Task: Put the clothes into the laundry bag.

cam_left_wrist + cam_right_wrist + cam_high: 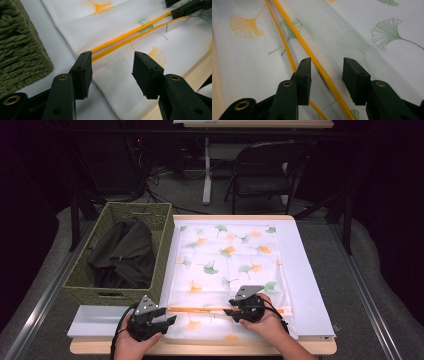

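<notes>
Dark floor, a folding chair (265,170) and trailing cables frame a pale table (310,285) in the high view, where a sheer white cloth (230,255) printed with ginkgo leaves lies spread flat beside a woven green basket (165,245) holding dark clothing (125,255). The cloth's near edge, trimmed in orange piping (200,308), is folded over toward the person, and the left gripper (162,320) and right gripper (237,309) sit at either end of that fold. From the left gripper view, the jaws stand apart with nothing between them, straddling the end of the doubled orange piping (130,35) at the cloth's corner, the basket wall (22,45) just beside. From the right gripper view, the jaws are likewise spread and empty, one strand of piping (312,57) running between them over the gauzy cloth (367,30). This fabric looks very light, limp and easily snagged; the piped hem is probably the firmest place to pinch, since the thin weave would likely slip or bunch.
</notes>
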Motion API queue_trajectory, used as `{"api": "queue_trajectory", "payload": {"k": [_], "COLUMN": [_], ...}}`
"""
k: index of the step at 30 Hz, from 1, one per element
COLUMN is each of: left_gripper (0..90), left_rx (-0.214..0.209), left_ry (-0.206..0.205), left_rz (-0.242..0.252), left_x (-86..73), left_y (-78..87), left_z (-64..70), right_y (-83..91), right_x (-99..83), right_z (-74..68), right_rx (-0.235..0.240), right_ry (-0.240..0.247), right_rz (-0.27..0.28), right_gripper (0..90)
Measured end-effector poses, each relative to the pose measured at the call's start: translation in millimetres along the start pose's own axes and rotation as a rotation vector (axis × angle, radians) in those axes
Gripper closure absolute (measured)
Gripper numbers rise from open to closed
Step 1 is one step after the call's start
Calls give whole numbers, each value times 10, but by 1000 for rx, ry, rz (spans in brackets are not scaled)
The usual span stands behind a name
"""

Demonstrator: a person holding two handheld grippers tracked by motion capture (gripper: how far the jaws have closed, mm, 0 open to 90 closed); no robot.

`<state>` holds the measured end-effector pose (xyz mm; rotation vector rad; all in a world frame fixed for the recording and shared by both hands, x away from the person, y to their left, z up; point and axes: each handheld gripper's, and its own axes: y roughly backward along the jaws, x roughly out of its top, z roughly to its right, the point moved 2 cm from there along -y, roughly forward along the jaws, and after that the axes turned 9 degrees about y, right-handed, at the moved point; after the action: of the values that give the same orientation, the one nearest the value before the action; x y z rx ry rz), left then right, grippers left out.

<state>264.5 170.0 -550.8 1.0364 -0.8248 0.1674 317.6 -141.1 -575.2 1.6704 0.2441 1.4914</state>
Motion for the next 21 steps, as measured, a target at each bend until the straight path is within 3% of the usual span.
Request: {"api": "queue_trajectory", "payload": {"k": [12, 21], "left_gripper": [496, 493], "left_rx": [-13, -16], "left_ry": [-7, -20], "left_rz": [-15, -3], "left_x": [-21, -8], "left_y": [-52, -15], "left_z": [19, 43], "right_y": [-13, -21], "right_x": [-13, -10], "right_z": [30, 22], "right_rx": [-34, -42], "right_ry": [7, 4], "right_rz": [13, 18], "right_gripper": [719, 750]}}
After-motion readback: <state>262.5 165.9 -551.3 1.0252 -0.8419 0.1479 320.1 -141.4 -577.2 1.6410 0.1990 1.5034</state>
